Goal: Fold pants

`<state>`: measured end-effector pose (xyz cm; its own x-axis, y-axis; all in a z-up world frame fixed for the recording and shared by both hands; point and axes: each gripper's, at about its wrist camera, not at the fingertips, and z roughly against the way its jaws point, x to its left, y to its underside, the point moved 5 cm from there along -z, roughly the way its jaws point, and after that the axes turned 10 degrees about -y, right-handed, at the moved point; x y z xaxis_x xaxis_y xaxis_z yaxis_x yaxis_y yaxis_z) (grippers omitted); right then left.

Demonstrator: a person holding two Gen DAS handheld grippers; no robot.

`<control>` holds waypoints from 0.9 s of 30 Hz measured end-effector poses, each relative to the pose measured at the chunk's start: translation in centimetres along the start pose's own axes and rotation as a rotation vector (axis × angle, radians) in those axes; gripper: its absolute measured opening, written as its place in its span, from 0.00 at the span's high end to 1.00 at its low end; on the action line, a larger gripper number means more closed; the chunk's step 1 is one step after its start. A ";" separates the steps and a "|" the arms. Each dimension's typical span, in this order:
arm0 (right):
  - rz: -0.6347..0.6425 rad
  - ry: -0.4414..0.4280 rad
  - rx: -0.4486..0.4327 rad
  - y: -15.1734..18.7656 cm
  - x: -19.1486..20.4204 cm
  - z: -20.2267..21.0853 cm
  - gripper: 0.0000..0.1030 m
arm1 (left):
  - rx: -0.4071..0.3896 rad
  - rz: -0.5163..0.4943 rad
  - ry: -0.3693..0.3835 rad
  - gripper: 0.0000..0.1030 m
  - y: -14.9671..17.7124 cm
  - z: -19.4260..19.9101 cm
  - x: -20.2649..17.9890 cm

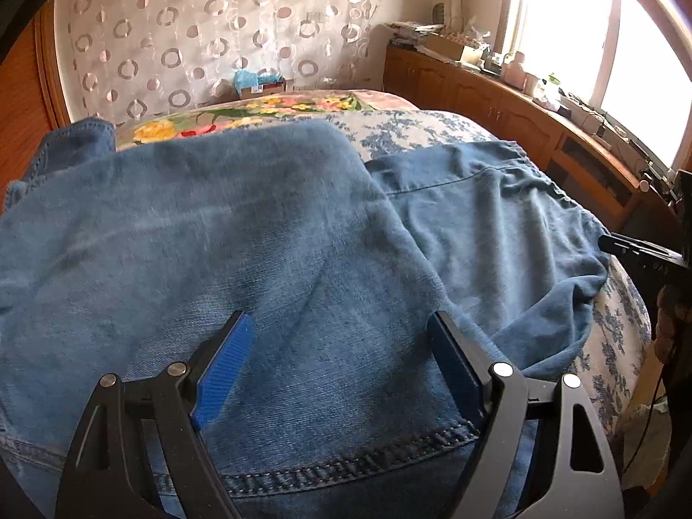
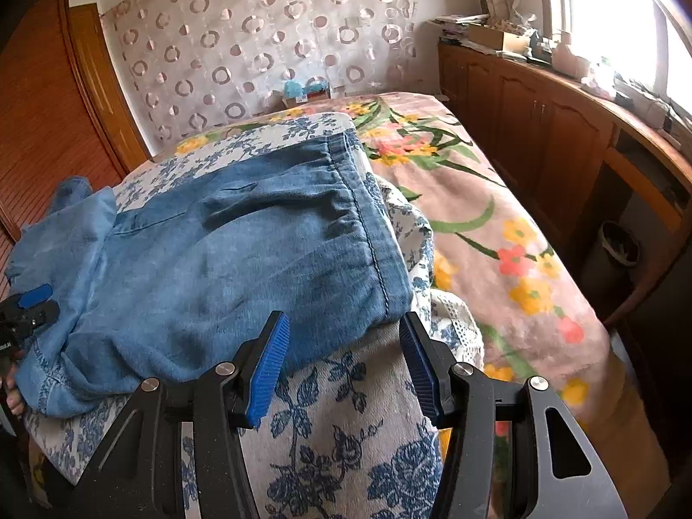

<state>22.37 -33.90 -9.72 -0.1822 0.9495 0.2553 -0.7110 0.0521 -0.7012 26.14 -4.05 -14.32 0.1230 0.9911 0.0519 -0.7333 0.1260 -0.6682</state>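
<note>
The blue denim pants (image 1: pixel 268 233) lie spread over the bed's blue-flowered cover (image 2: pixel 346 445). The left tongs (image 1: pixel 339 367) stand wide over the stitched hem, gripping nothing; the right tongs (image 2: pixel 341 367) gape wide just beside the waistband corner, above the cover.

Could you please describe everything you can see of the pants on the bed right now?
The pants are soft, faded blue denim with darker stitched seams. They lie on a blue-and-white floral cover, partly folded: one leg is laid over the rest, wrinkled, its stitched hem nearest the left wrist camera. The gathered waistband faces the window side. The left hand-held gripper is open over the leg fabric; the right hand-held gripper is open at the waistband's near corner, gripping nothing.
</note>
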 end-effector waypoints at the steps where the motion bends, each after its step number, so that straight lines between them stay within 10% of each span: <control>1: 0.004 0.003 0.002 -0.1 0.0 0.0 0.47 | 0.000 0.000 -0.004 0.19 0.1 -0.2 -0.1; 19: 0.007 0.030 -0.026 -1.4 -0.2 -0.1 0.47 | 0.017 -0.013 -0.007 0.18 0.3 -0.7 0.0; 27: 0.016 0.075 0.017 -0.6 -1.4 -1.0 0.69 | 0.016 -0.012 -0.008 0.17 0.3 -0.7 -0.1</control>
<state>23.70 -34.93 -10.33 -0.1431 0.9707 0.1931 -0.7199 0.0318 -0.6933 26.39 -4.17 -15.08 0.1272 0.9897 0.0658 -0.7423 0.1390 -0.6555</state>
